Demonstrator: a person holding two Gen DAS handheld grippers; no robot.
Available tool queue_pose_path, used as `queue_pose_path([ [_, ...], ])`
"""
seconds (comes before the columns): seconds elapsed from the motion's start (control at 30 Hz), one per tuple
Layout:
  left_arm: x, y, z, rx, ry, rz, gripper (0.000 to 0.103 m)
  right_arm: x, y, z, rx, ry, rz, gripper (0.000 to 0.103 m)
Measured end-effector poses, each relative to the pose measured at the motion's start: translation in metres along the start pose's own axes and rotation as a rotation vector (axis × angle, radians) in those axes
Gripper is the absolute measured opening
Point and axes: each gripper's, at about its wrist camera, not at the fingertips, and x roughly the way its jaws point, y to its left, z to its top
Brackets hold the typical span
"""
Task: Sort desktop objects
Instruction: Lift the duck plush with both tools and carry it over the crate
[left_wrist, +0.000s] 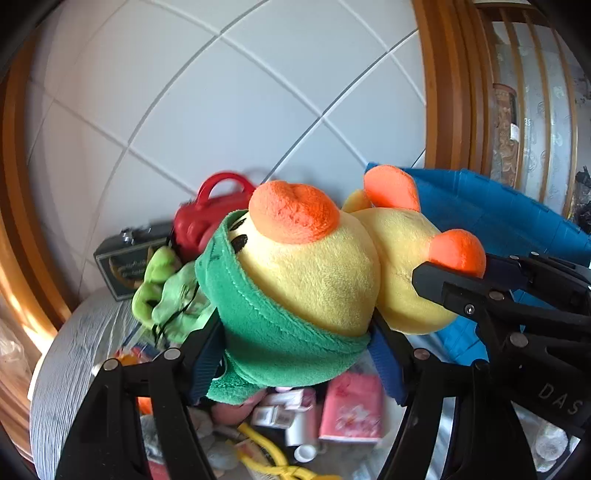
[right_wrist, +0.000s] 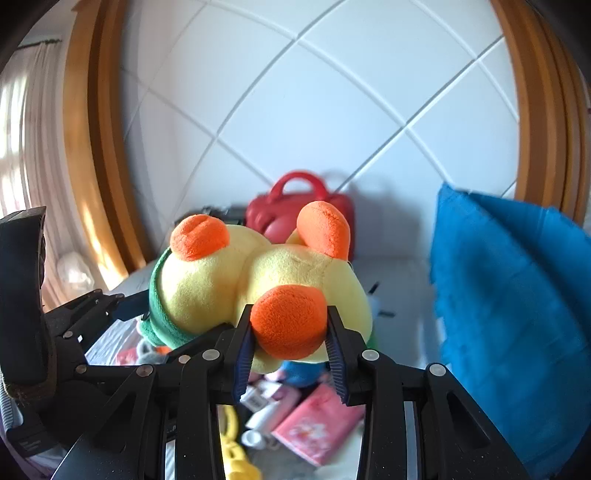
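— Grippers, state of each?

— Left gripper (left_wrist: 295, 354) stands about half open, its blue pads pressed on the green hood of the plush duck (left_wrist: 314, 280). Right gripper (right_wrist: 290, 350) is narrower, pads clamped on one orange foot (right_wrist: 288, 321) of the same toy.

— Position of the toy?

— It hangs between both tools, clear of the table (left_wrist: 70, 350), belly towards the cameras, beak (left_wrist: 295, 214) uppermost.

— Surroundings ahead of the fingers?

— Below them, blurred clutter: a pink packet (right_wrist: 314, 424) and a yellow tool (left_wrist: 269, 458). Beyond the toy, a red bag (right_wrist: 299, 206); to its right, a blue bin (right_wrist: 517, 314).
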Motion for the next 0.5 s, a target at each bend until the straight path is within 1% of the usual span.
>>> queue_pose_path([
  [0.13, -0.008, -0.044, 0.028, 0.014, -0.062, -0.019, 0.071, -0.037, -0.042, 0.018, -0.006, -0.071, -0.027, 0.035],
  [0.3, -0.012, -0.115, 0.065, 0.035, -0.131, -0.063, 0.071, -0.081, -0.099, 0.035, -0.013, -0.137, -0.071, 0.035],
  [0.4, -0.012, -0.165, 0.083, 0.048, -0.153, -0.079, 0.072, -0.106, -0.141, 0.04, -0.01, -0.167, -0.099, 0.035],
  [0.5, -0.008, -0.213, 0.093, 0.058, -0.152, -0.094, 0.072, -0.125, -0.181, 0.039, 0.0, -0.183, -0.121, 0.035],
])
